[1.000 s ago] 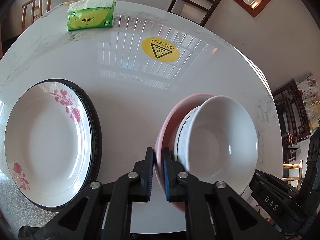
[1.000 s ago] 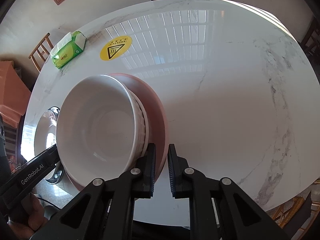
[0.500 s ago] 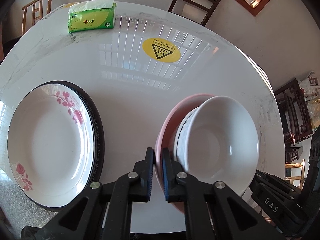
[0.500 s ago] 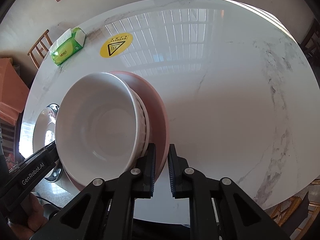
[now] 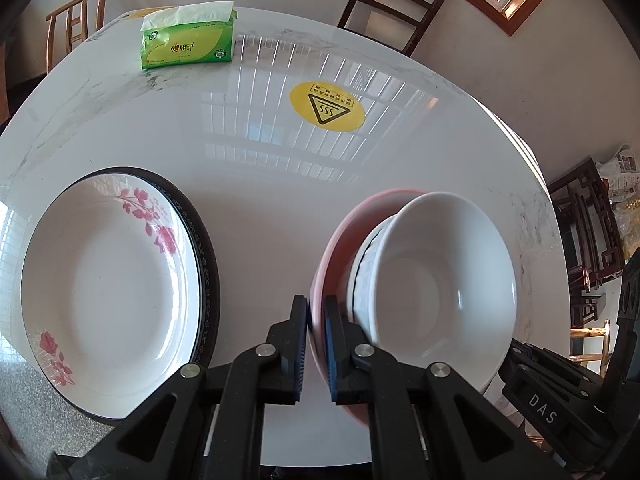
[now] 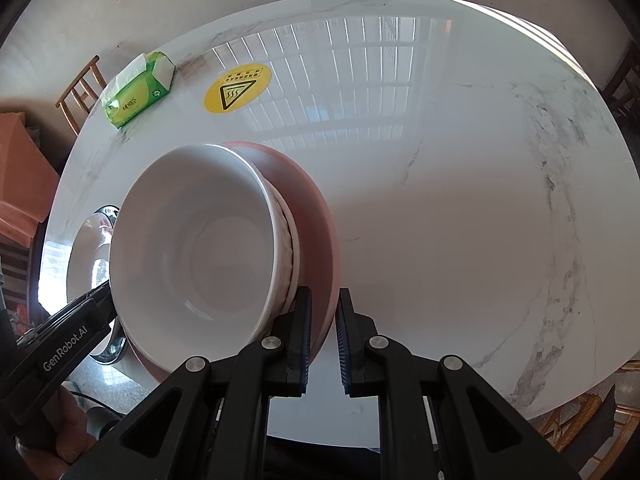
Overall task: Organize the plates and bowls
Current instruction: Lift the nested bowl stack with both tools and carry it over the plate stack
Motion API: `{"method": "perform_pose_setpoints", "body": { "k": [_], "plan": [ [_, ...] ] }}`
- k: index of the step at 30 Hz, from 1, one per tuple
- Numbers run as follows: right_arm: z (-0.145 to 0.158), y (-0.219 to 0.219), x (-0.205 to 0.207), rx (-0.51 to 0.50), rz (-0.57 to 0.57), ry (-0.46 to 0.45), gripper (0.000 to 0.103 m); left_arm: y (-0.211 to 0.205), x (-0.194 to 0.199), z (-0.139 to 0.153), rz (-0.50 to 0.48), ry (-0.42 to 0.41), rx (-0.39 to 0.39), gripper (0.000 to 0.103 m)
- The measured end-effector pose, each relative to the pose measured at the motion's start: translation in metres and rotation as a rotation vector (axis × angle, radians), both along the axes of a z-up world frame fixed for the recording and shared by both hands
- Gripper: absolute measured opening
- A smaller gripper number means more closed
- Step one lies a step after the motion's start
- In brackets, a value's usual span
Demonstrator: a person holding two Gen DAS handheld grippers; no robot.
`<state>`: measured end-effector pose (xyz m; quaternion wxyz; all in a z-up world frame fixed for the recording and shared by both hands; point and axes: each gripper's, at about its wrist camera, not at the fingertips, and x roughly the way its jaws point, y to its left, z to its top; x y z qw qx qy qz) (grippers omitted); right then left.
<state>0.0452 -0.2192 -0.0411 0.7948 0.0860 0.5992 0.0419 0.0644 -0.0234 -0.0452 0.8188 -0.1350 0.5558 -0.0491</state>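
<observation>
A pink plate (image 5: 340, 232) carries two nested white bowls (image 5: 440, 280), the lower one ribbed with a dark rim line. My left gripper (image 5: 316, 318) is shut on the plate's left rim. In the right wrist view the same pink plate (image 6: 316, 216) with the bowls (image 6: 200, 248) has its right rim pinched by my right gripper (image 6: 322, 322), also shut. To the left on the table lies a white plate with pink flowers (image 5: 108, 280), stacked on a black-rimmed plate (image 5: 208, 280).
The round white marble table (image 6: 460, 200) bears a green tissue pack (image 5: 186, 46) and a yellow hot-surface sticker (image 5: 327, 107) at the far side. Wooden chairs (image 5: 392, 0) stand around it. A hand (image 6: 60, 424) holds the left gripper's body.
</observation>
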Motion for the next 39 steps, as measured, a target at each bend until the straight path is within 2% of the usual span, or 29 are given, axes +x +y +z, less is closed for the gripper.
{"method": "perform_pose_setpoints", "body": {
  "k": [21,39],
  "plan": [
    [0.018,0.022,0.008,-0.012,0.045,-0.028,0.013,0.028,-0.002,0.016,0.037,-0.035,-0.005,0.007],
    [0.042,0.079,0.026,-0.020,0.141,-0.070,0.013,0.082,-0.003,0.043,0.127,-0.083,0.011,0.006]
  ]
}}
